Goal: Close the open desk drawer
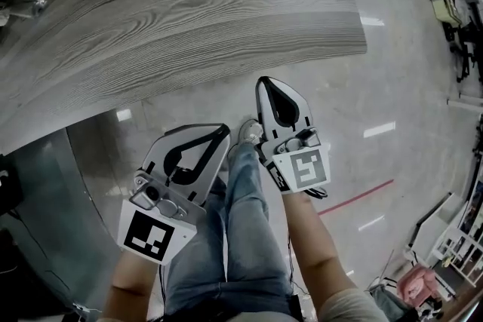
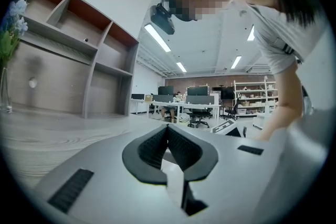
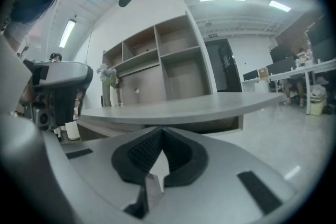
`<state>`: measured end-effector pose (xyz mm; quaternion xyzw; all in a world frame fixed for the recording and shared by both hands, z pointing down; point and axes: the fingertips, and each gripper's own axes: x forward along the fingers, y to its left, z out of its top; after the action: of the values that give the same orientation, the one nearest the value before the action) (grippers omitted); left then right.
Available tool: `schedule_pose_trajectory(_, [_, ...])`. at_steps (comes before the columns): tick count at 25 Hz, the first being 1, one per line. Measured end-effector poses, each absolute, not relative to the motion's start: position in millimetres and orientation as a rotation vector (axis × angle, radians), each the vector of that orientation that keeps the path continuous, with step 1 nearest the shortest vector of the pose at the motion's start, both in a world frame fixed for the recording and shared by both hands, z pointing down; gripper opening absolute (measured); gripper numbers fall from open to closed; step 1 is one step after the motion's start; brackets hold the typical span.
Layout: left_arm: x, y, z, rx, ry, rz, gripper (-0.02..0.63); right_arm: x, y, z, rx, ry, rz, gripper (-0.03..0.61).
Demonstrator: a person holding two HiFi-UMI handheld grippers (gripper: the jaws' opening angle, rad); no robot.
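Big grey worktop [image 1: 189, 19] sits ahead, but I honestly can't spot the open drawer anywhere; my guess is it's under that edge. Left gripper [image 1: 221, 131] and right gripper [image 1: 266, 81] hang over the person's legs [image 1: 241, 237], both pinched shut on nothing. Risk imo: reaching in blind, a narrow tip slips off or shoves the drawer crooked.

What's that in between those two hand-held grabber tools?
In the head view, the person's jeans-clad leg and a shoe show between the left gripper and the right gripper.
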<state>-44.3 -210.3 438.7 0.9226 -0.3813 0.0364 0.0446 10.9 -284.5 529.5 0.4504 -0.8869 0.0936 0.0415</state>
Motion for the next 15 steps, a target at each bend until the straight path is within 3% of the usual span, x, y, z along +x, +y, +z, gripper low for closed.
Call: schedule_pose_trajectory(15, [-40,-187,351,2.882,-1.194,0.101,0.011,5,-224,379,1.365,-2.807,0.149,0.008])
